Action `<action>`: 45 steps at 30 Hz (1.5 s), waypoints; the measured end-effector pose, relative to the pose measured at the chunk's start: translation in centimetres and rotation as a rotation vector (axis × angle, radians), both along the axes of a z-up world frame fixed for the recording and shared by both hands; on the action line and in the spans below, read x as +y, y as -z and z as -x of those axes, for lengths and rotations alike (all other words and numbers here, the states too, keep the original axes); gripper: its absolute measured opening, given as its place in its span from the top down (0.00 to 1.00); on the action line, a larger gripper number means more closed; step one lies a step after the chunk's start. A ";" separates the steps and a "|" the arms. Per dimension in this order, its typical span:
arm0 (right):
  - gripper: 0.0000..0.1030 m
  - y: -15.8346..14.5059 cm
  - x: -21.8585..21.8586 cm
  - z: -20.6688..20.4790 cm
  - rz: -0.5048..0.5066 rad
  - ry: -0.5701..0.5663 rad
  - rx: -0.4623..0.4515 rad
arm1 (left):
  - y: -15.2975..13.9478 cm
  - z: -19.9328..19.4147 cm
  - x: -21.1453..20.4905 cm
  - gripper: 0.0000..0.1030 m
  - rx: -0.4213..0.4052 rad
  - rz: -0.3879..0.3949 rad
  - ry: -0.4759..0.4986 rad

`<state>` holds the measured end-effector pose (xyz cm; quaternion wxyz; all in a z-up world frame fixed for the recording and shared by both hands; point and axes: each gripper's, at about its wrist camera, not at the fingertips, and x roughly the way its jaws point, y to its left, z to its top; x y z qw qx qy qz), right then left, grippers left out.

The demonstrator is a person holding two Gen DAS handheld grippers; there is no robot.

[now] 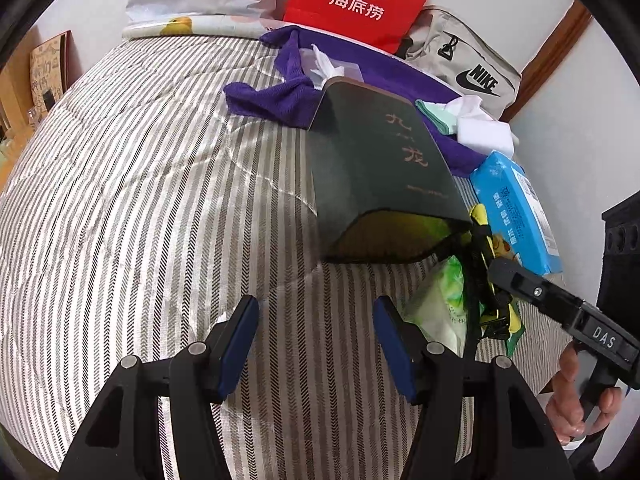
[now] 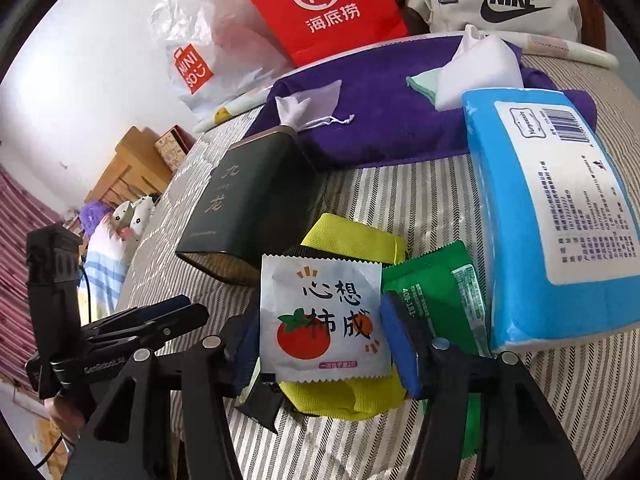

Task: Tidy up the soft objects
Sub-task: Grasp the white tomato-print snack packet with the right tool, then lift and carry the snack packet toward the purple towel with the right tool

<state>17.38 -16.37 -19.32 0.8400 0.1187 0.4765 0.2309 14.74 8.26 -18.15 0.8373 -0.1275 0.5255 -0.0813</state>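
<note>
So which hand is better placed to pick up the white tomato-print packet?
Right. The right gripper already straddles the white packet, a pad at each side edge. The left gripper hangs open over bare striped bedding.

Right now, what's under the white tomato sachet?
The white tomato sachet lies on a yellow fabric item, which shows above and below it. A green packet sits beside its right edge. Whatever lies beneath the yellow fabric is covered.
</note>
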 end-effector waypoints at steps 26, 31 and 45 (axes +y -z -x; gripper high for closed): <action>0.94 -0.3 -3.7 0.8 0.014 0.014 -0.090 | -0.9 0.7 -2.0 0.44 0.012 -0.005 0.039; 0.96 -0.8 -4.3 1.2 -0.016 -0.002 -0.124 | -1.2 0.8 -3.1 0.44 0.000 0.001 0.063; 0.96 -1.8 -8.3 4.6 -0.015 0.004 -0.188 | -2.9 1.2 -9.7 0.44 -0.072 -0.038 0.221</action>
